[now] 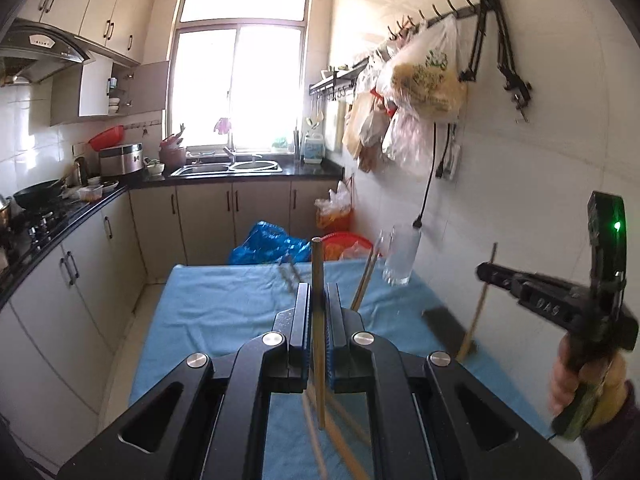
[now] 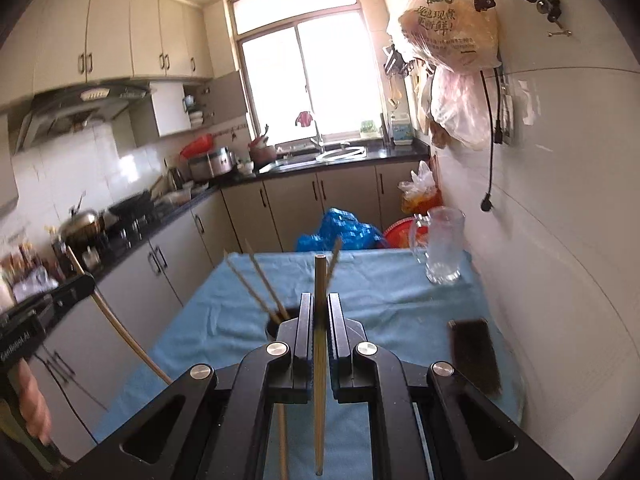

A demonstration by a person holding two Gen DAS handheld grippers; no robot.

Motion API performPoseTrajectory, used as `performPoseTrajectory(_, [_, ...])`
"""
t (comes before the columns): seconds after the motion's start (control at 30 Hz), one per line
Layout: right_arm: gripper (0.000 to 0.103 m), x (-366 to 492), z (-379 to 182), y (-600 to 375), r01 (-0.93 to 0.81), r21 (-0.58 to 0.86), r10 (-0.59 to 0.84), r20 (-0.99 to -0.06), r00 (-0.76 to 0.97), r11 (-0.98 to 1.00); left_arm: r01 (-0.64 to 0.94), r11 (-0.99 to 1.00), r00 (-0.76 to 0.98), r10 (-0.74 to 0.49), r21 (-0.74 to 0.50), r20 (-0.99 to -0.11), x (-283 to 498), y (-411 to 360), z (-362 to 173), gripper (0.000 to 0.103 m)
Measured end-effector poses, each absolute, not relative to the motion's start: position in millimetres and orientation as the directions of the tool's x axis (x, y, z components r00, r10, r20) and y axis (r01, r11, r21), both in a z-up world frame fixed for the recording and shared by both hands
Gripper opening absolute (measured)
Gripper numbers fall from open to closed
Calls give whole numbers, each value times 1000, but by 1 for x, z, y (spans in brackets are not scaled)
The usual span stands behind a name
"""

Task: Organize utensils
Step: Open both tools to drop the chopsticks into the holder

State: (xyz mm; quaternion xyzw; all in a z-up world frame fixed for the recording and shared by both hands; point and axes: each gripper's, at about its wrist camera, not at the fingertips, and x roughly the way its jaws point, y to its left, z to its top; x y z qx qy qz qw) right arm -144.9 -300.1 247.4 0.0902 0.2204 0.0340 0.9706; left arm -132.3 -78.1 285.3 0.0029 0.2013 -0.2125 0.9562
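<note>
A table with a light blue cloth [image 1: 224, 312] fills the middle of the kitchen; at its far right corner stands an empty glass mug [image 2: 442, 246], and nearer lies a dark flat object [image 2: 476, 354], perhaps a phone; the left gripper [image 1: 319, 300] is clamped on one upright chopstick [image 1: 317, 264]; the right gripper [image 2: 320, 308] pinches another chopstick [image 2: 319, 276]; more chopsticks [image 2: 256, 284] stand blurred behind it.

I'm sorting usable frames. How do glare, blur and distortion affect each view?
Left wrist view: the window is blown out, the glass jug is smeared, and the cabinets bow. Right wrist view: the same window glare, the dark brush is blurred, while the clamped chopstick stays sharp.
</note>
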Motion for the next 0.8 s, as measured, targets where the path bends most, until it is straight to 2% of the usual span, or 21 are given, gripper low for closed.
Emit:
performPoseTrajectory(0.27, [6, -71, 280, -301, -19, 297, 128, -352, 927, 955, 398, 911, 837, -408, -106, -364, -54, -118, 314, 6])
performPoseTrajectory(0.47, [6, -20, 278, -303, 3, 341, 116, -329, 937, 940, 399, 909, 808, -409, -117, -423, 3, -145, 297, 6])
performPoseTrajectory(0.67, [7, 24, 233, -295, 50, 284, 88, -453, 887, 957, 399, 904, 732, -414, -152, -541, 44, -164, 249, 6])
performPoseTrajectory(0.8, [7, 37, 204, -292, 58, 263, 91, -517, 851, 963, 388, 910, 737, -401, -145, -544, 47, -164, 238, 8])
